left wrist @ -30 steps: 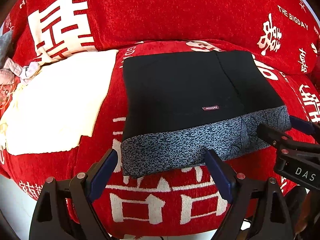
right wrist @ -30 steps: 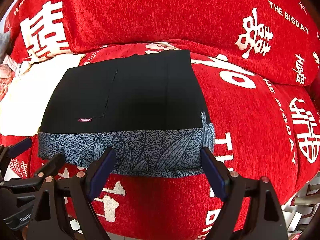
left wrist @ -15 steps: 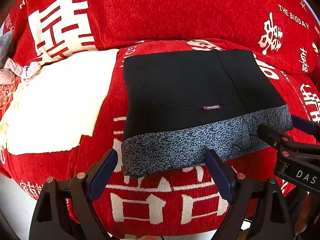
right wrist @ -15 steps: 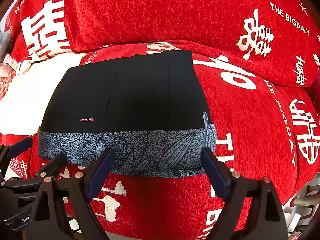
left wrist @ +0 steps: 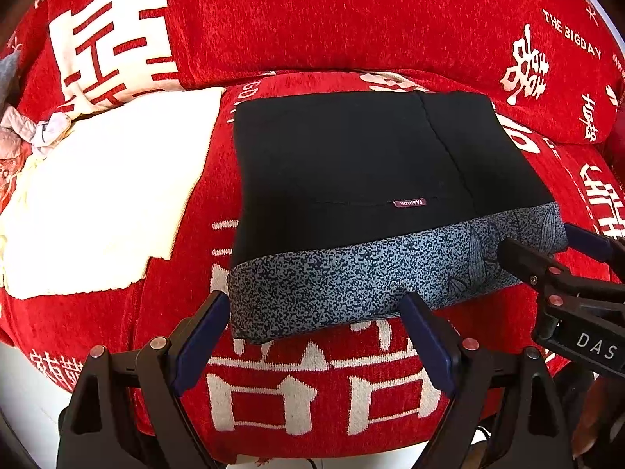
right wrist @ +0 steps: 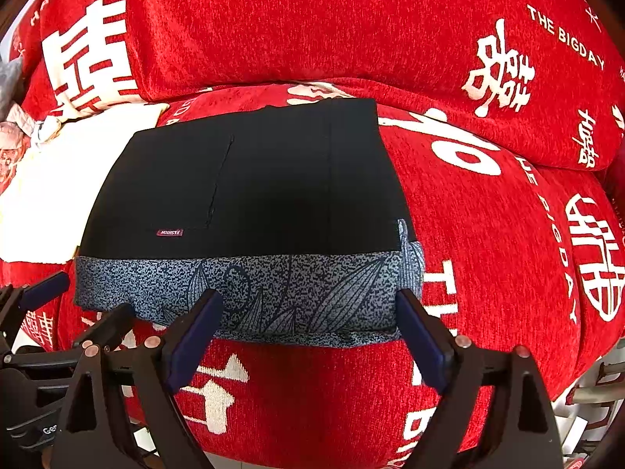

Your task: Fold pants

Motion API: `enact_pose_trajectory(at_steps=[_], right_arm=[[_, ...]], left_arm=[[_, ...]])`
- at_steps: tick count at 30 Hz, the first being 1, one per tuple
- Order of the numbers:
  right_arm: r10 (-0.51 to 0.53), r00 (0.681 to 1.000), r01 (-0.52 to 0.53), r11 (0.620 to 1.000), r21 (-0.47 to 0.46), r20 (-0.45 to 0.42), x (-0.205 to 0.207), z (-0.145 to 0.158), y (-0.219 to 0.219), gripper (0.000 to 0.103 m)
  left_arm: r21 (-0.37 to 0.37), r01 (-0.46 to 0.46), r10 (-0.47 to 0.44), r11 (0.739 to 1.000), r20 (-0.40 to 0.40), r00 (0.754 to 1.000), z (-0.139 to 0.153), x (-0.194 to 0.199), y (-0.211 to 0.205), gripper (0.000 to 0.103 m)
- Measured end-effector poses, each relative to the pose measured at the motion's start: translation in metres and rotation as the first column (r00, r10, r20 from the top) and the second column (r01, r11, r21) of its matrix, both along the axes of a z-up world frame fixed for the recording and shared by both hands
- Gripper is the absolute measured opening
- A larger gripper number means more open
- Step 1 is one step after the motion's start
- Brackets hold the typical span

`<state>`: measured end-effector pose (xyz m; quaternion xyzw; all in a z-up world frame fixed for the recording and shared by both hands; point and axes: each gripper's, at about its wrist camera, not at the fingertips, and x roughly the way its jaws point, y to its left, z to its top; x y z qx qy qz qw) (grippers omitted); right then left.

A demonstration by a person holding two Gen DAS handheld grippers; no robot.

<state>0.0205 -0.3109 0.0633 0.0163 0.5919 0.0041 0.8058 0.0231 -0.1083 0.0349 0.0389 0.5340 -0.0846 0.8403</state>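
The pants (left wrist: 351, 179) are seen lying folded into a compact, roughly square packet on the seat of a red sofa (left wrist: 312, 383) covered in white characters and lettering; the black cloth takes up most of the packet, and a speckled grey-blue band with a leaf pattern (right wrist: 250, 293) runs along its near edge. A small maroon label (left wrist: 409, 203) is stitched on the black part, just above the band. To the left of the pants, a cream cloth (left wrist: 97, 203) is spread flat on the same seat, near the packet but not touching it, and a bundle of pale crumpled fabric (left wrist: 27, 133) is glimpsed at the far left edge. Behind the packet, the red back cushion (right wrist: 312, 31) rises. The left gripper (left wrist: 314, 328) is held just in front of the near left part of the band, its jaws standing wide apart with nothing between them, the blue pads (left wrist: 203, 336) clear of the cloth. The right gripper (right wrist: 304, 324) is held before the near right part of the band; its jaws are likewise spread wide and nothing is gripped, although in the right wrist view the fingertips overlap the band's lower edge, so contact with the cloth there cannot be told. Each gripper is visible at the side of the other's view, and the two are set side by side along the front edge of the packet
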Motion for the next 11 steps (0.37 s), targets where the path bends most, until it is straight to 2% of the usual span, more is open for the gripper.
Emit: enact_pose_trajectory(at_steps=[11], right_arm=[[-0.004, 1.0, 0.004, 1.0, 0.0, -0.002, -0.002, -0.0005, 0.003, 0.091]], left_arm=[[0.008, 0.003, -0.003, 1.0, 0.011, 1.0, 0.0026, -0.0041, -0.0026, 0.09]])
